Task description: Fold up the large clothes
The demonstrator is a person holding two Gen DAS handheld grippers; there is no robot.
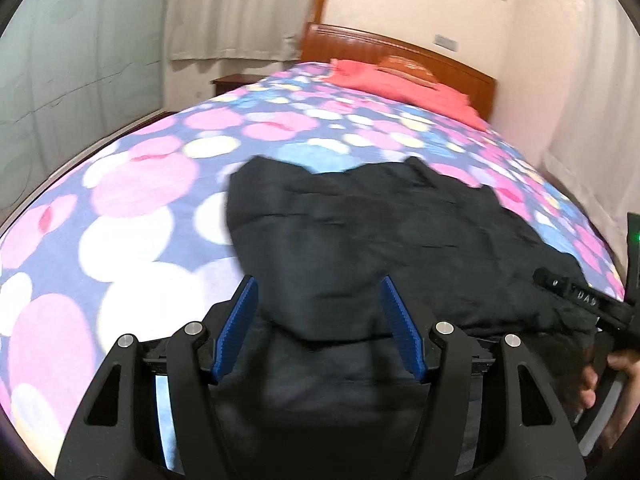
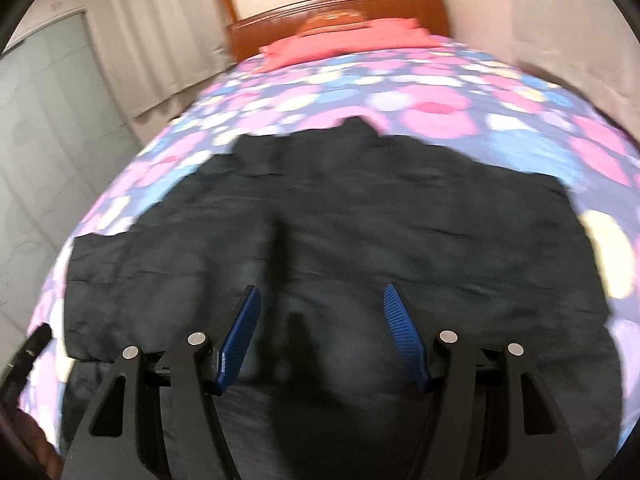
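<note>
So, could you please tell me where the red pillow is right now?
The red pillow lies at the far end of the bed, against the wooden headboard, well beyond the black garment; the left wrist view shows it upper right of centre.

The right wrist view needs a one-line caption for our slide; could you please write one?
Open right hand-held gripper above a black garment spread on a bed's spotted bedspread.
</note>
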